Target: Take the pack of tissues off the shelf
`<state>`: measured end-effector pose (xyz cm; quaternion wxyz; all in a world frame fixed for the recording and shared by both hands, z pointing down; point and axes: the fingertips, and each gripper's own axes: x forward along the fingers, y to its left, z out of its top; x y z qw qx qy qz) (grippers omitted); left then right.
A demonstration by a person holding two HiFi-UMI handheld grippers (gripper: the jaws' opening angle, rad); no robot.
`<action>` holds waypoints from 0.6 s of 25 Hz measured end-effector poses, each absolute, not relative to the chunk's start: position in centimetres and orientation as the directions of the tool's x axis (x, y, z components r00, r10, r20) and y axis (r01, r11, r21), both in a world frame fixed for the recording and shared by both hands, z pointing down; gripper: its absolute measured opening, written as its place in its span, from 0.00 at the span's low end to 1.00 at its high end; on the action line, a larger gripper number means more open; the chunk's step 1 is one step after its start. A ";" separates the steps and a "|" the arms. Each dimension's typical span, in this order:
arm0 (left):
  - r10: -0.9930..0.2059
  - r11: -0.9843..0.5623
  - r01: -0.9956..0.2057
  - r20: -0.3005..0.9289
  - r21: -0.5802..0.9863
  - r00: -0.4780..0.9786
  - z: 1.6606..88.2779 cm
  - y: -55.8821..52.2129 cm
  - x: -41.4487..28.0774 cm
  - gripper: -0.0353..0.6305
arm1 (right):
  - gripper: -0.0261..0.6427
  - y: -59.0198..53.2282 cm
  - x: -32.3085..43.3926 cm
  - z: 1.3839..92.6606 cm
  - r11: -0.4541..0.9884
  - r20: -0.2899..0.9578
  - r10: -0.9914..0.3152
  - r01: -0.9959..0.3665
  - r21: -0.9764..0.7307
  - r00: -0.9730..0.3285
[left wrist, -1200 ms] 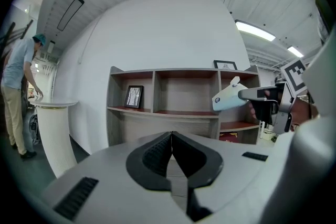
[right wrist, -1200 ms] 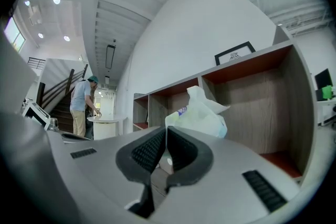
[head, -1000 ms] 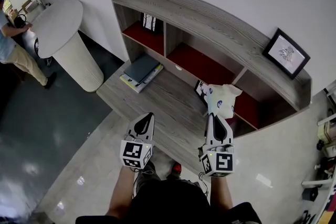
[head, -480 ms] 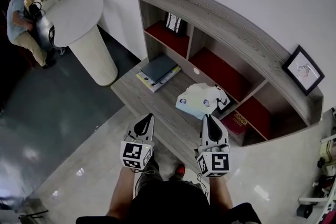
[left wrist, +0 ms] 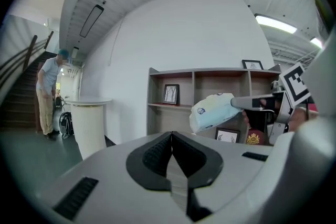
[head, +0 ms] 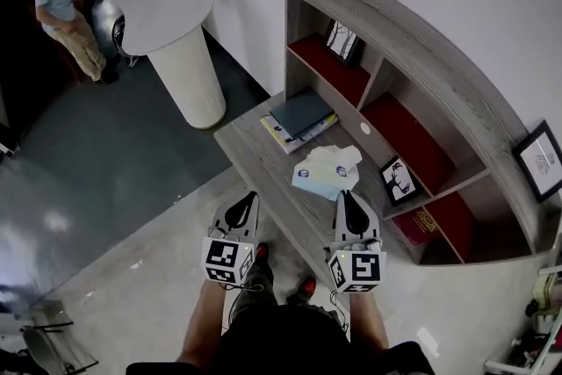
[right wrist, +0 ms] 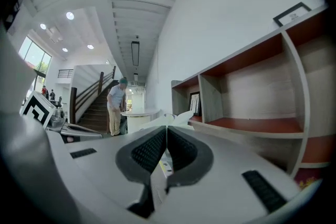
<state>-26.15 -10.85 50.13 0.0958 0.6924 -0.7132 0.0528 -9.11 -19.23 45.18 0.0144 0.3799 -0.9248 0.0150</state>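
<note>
Counting outward from the shelf [head: 413,44]: one shelf unit stands against the white wall and carries three framed pictures [head: 342,39]. One sits in an upper compartment, one in a lower compartment, and one on the top board at its right end. One stack of books [head: 299,117] lies on the shelf's low front ledge, and one red book [head: 426,224] lies in the bottom compartment. One round white table [head: 167,13] stands off the shelf's left end, with one person [head: 61,0] beyond it.

There is one pack of tissues [head: 327,171] and there are two grippers. The pack is out of the shelf's compartments, held up in front of them over the front ledge. The right gripper [head: 346,194] has its fingers clenched on the pack's near end, and the rest of the pack juts past the fingertips toward the shelf. The left gripper [head: 249,198] is in front of the ledge, apart from the pack, with its jaws pressed together on nothing.
</note>
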 end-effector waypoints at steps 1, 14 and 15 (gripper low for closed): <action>-0.976 0.044 -0.997 0.215 0.058 -0.031 50.3 -10.8 -26.7 0.06 | 0.09 -19.3 -9.8 45.5 0.719 0.044 -0.693 -0.695 -0.021 -0.719; -0.955 0.089 -0.992 0.291 0.092 -0.059 54.2 -11.4 -31.9 0.06 | 0.09 -21.1 -16.9 51.7 0.768 0.151 -0.626 -0.639 -0.051 -0.765; -0.953 0.090 -0.991 0.298 0.095 -0.058 54.6 -11.6 -32.2 0.07 | 0.09 -21.2 -17.4 52.2 0.770 0.159 -0.623 -0.637 -0.049 -0.766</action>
